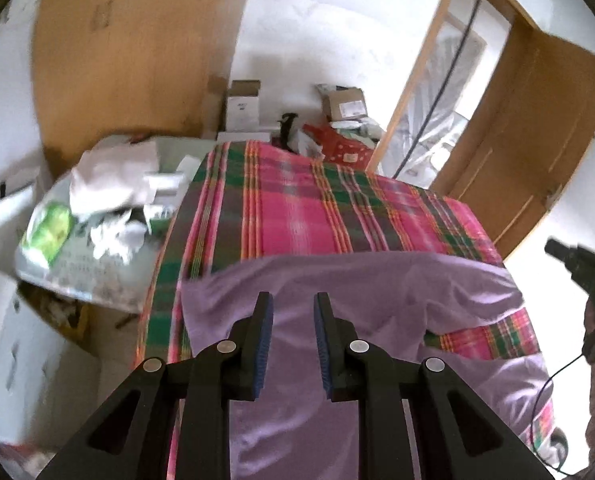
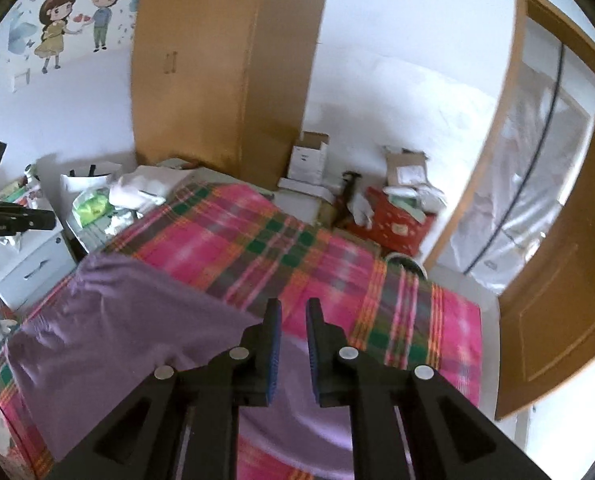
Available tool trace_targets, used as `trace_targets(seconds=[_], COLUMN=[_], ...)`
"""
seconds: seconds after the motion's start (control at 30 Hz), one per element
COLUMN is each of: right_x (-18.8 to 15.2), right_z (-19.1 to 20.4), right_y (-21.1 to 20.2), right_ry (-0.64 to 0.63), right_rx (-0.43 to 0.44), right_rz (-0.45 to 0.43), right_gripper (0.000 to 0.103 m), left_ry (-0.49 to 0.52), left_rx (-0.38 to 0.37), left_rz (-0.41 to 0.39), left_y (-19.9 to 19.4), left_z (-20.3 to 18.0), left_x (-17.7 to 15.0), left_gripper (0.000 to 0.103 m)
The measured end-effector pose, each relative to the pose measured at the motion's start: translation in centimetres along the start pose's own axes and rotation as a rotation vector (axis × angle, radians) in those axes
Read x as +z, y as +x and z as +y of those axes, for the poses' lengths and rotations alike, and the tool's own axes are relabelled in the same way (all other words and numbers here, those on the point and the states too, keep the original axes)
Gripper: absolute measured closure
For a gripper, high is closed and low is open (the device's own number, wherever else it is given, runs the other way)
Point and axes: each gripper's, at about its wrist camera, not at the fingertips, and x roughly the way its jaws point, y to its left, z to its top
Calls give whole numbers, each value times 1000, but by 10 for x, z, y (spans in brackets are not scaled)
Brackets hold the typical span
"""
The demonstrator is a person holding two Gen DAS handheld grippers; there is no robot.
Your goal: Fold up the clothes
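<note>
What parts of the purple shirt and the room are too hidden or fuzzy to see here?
- Purple garment: near part covered by the left gripper in the left wrist view; its type unclear.
- Its near edge behind the right gripper in the right wrist view.
- Box labels: blurred, too small.

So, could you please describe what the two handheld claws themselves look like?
Both look alike: the left claw and right claw are matte black, with triangular cut-outs in angled link arms, round silver pivot pins and ribbed blue pads lining the fingers. No sleeve shows.
</note>
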Motion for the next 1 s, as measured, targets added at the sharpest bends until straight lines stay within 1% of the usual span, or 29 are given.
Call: trace_targets(seconds=[0.07, 0.13, 0.2, 0.23, 0.27, 0.37, 0.43, 0.5, 0.57, 0.63, 0.7, 0.73, 0.77, 0.9, 1.0], right_x=[17, 34, 51, 58, 57, 51, 44, 37, 30, 27, 24, 23, 22, 18, 14], right_z=[4, 8, 12, 14, 16, 21, 26, 34, 44, 55, 67, 73, 77, 97, 110], right_y=[12, 25, 37, 45, 58, 104, 132, 154, 176, 192, 207, 214, 219, 239, 251], right_ry=[-3, -6, -8, -8, -1, 24, 25, 13, -3, -30, -56, -69, -78, -124, -159], right_rx=[31, 62, 93, 113, 144, 192, 227, 258, 286, 310, 333, 345, 359, 415, 442], right_rz=[-6, -13, -19, -19, -2, 67, 109, 150, 190, 213, 236, 247, 255, 301, 331], right_gripper=[89, 84, 75, 74, 74, 73, 72, 68, 67, 66, 65, 65, 65, 57, 54], left_ry=[26, 44, 54, 52, 47, 47, 47, 60, 74, 106, 144, 146, 146, 146, 157], left_rx=[-13, -7, -6, -15, -25, -48, -36, -25, -19, 32, 43, 42, 45, 79, 79], left_rz=[4, 4, 2, -2, -7, -3, 35, 96, 161, 193, 227, 245, 259, 280, 293], left_y=[4, 10, 15, 18, 21, 38, 61, 84, 107, 124, 136, 140, 145, 157, 161], left_z=[-3, -3, -2, -1, 1, 9, 17, 21, 27, 30, 32, 34, 37, 48, 53], left_x=[16, 35, 52, 60, 67, 75, 74, 68, 59, 51, 43, 41, 39, 34, 30], left_gripper=[82, 81, 81, 81, 80, 74, 74, 74, 74, 74, 74, 74, 74, 74, 74])
